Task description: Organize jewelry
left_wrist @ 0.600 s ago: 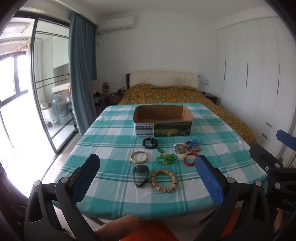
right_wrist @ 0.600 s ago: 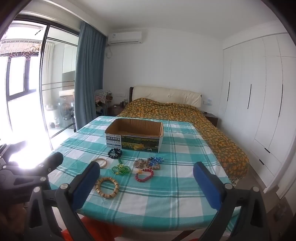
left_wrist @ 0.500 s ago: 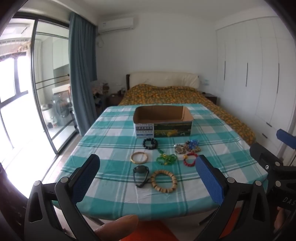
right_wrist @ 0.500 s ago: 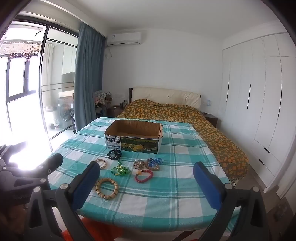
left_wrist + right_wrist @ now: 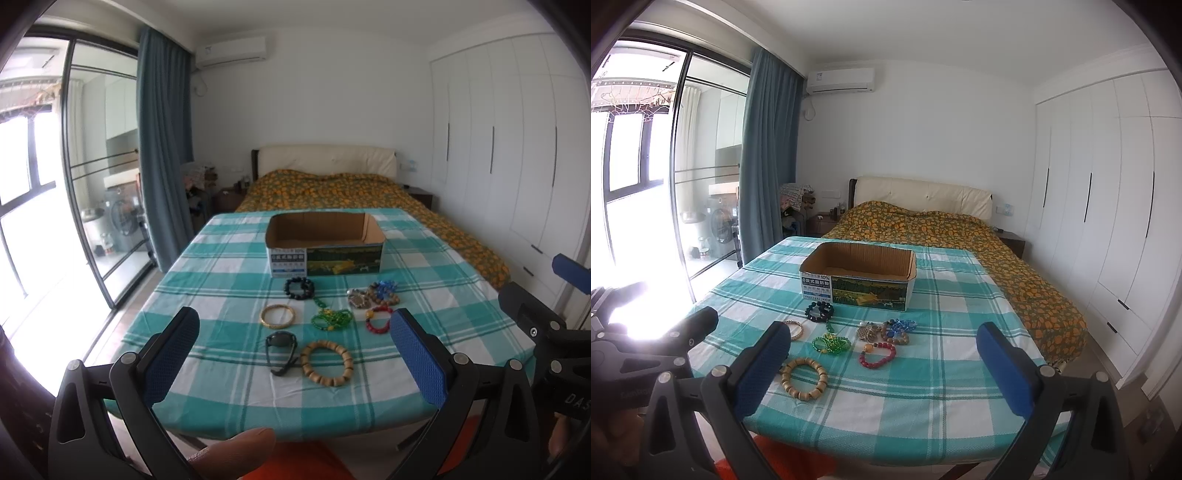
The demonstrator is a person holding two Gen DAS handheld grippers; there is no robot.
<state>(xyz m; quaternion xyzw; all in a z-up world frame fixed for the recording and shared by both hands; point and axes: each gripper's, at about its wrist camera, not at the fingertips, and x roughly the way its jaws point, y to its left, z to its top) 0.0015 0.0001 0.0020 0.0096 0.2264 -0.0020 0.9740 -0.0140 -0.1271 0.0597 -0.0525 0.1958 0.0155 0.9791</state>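
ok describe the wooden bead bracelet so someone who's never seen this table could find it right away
Start at the open cardboard box on the teal checked tablecloth; the jewelry lies in front of it. The wooden bead bracelet is the ring nearest the table's front edge, beside the dark watch. It is the only one of chunky pale tan beads.

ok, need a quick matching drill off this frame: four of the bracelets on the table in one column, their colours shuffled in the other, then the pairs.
Column 1:
1. bracelet nearest the cardboard box, at its left front corner
2. thin bangle
3. bracelet at the right of the group
4. chunky bead bracelet nearest the table's front edge

Column 2:
A. red
B. pale wood
C. black
D. gold

Pairs: 1-C, 2-D, 3-A, 4-B

Both the left gripper and the right gripper are open and short of the jewelry.
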